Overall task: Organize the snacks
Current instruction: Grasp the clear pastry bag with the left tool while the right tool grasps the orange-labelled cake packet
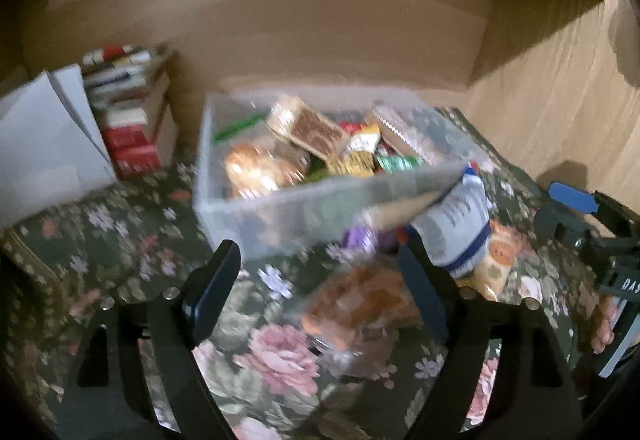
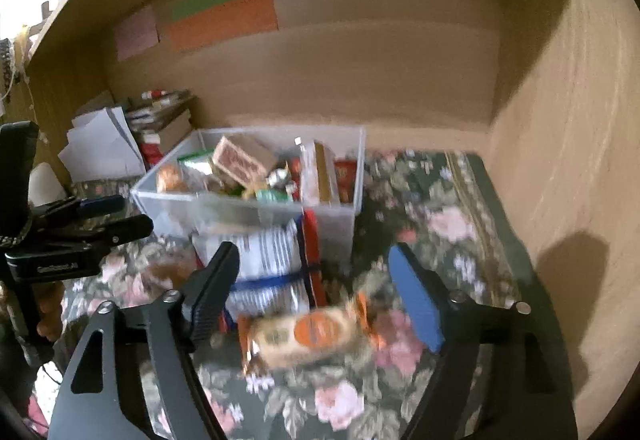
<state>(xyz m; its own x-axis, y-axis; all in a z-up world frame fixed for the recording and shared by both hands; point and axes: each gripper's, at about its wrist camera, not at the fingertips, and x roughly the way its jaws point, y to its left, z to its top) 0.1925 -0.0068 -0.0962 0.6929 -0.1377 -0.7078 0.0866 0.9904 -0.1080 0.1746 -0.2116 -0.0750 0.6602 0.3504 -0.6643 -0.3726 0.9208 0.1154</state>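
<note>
A clear plastic bin (image 1: 224, 199) (image 2: 168, 207) holding several snack packs stands on the floral cloth. My left gripper (image 1: 316, 260) is open over a clear bag of brown snacks (image 1: 360, 312) that lies on the cloth between its fingers, not touched by the pads. A white packet with blue stripes (image 1: 460, 228) (image 2: 268, 264) leans on the bin's front. My right gripper (image 2: 314, 256) is open too, with an orange-and-cream wrapped snack (image 2: 308, 332) lying loose between its fingers. Each gripper shows in the other's view, the right gripper (image 1: 580, 207) at the right and the left gripper (image 2: 112, 215) at the left. Both views are blurred.
A white box (image 1: 48, 143) and a stack of red and white boxes (image 1: 132, 127) stand at the back left. Brown walls close off the back and the right side (image 2: 560, 159). Orange and green paper sheets (image 2: 224, 19) are stuck on the back wall.
</note>
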